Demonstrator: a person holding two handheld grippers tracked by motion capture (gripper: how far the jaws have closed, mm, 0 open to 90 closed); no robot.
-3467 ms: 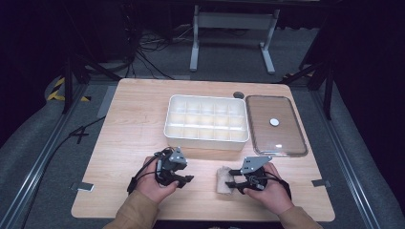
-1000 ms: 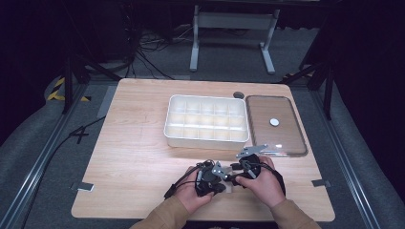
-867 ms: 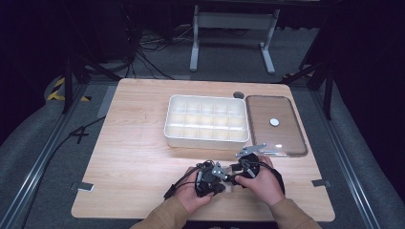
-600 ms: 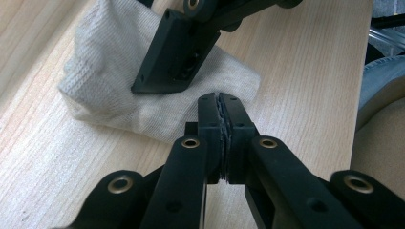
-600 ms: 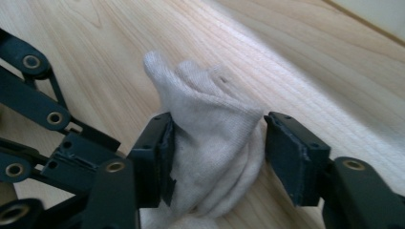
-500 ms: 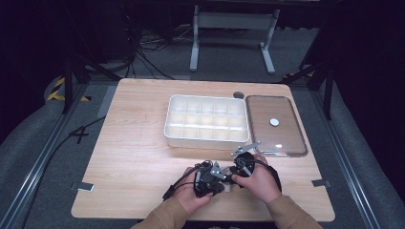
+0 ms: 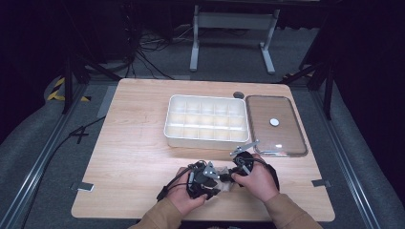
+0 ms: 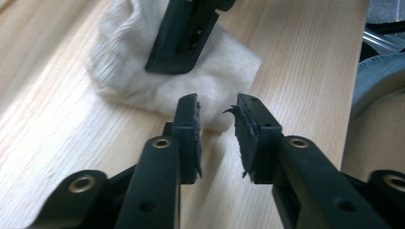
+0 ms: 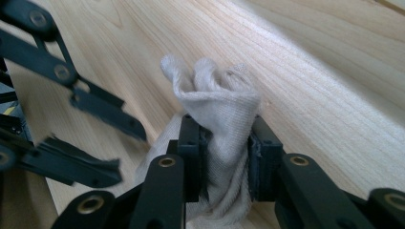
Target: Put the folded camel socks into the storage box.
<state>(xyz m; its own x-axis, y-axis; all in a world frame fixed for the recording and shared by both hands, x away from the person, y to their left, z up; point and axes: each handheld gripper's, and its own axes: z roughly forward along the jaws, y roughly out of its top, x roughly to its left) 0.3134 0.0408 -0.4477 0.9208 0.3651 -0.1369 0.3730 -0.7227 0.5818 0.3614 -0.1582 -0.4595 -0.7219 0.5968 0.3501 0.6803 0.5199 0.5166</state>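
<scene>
Cloth [image 9: 217, 124] clamped in right gripper [image 9: 224, 143], just closed; left gripper [image 8: 217, 119], just opened, empty beside the cloth.

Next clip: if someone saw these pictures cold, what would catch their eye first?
Probably the two hand-held grippers meeting at the table's near edge over a small beige cloth: the right gripper pinches a bunched fold of it, its jaws having just been closing, while the left gripper, whose jaws have just been opening, has nothing between them. Behind, a white compartment tray sits mid-table, with its clear lid lying flat to its right.
</scene>
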